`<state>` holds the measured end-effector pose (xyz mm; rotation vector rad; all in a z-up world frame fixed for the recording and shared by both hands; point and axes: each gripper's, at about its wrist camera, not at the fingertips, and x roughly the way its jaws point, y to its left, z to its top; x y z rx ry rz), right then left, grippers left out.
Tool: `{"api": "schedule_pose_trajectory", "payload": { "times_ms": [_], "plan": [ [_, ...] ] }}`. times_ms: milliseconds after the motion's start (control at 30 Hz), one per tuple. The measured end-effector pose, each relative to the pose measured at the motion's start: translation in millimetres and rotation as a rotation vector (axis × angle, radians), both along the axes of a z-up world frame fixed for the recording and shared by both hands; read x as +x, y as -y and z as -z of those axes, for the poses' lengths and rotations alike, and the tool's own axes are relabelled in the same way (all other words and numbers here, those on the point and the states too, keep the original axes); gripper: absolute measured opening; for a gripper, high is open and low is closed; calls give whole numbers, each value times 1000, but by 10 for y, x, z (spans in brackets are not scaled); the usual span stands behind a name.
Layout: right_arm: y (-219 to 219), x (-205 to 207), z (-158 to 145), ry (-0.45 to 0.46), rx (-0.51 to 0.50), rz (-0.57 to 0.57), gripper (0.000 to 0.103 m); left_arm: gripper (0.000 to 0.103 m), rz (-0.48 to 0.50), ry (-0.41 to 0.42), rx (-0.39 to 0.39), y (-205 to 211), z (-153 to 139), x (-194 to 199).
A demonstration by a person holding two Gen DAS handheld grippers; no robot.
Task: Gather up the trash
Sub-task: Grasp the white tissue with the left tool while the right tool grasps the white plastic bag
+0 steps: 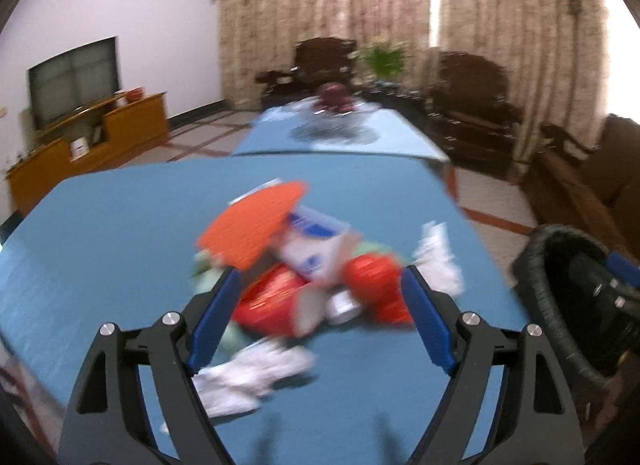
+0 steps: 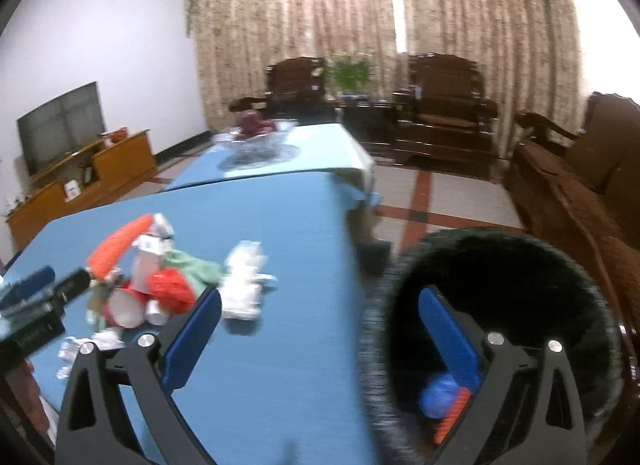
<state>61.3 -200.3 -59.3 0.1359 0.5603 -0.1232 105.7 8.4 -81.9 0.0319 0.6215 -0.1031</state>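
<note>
- Trash pile (image 1: 304, 265): centre of the blue table (image 1: 100, 233); blurred in both views. Holds an orange ridged disc (image 1: 252, 221) at 11 o'clock of the heap, a white-and-blue carton (image 1: 316, 245) in the middle, red wrappers (image 1: 272, 301) below it, and green crumpled material (image 2: 192, 269).
- Crumpled white tissue (image 1: 438, 261): on the table at 3 o'clock of the pile, just beside it.
- Second white tissue (image 1: 248, 377): at 6 o'clock of the pile, near the table edge.
- Left gripper (image 1: 318, 293): jaws spread wide, empty, hanging over the pile with the red wrappers between its blue pads.
- Right gripper (image 2: 320, 329): jaws wide apart, empty; left finger over the table, right finger over the bin.
- Black waste bin (image 2: 560, 265): off the table's right edge; blue and orange items (image 2: 444, 405) lie inside.
</note>
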Motion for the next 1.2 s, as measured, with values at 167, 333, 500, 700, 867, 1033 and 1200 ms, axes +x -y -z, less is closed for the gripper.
{"api": "schedule_pose_trajectory", "payload": {
  "times_ms": [167,333,500,700,867,1033,1200],
  "plan": [
    [-359,81,89,15,-24,-51,97,80,-71,-38,21,-388,228,-74],
    [-512,119,170,19,-23,-75,97,82,-98,-68,33,-541,459,-135],
    [-576,153,235,21,-40,-87,97,84,-111,-89,41,-596,619,-143],
    [-635,203,283,20,-59,-103,97,83,-115,-141,26,-624,799,-100],
    [-666,245,333,8,-63,-120,97,40,-99,-198,-7,-652,913,-62],
    [-718,299,356,9,-70,-129,96,7,-100,-171,-22,-675,804,-96],
    [-753,407,350,15,-82,-131,92,6,-80,-86,-49,-614,523,-163]
  ]
}}
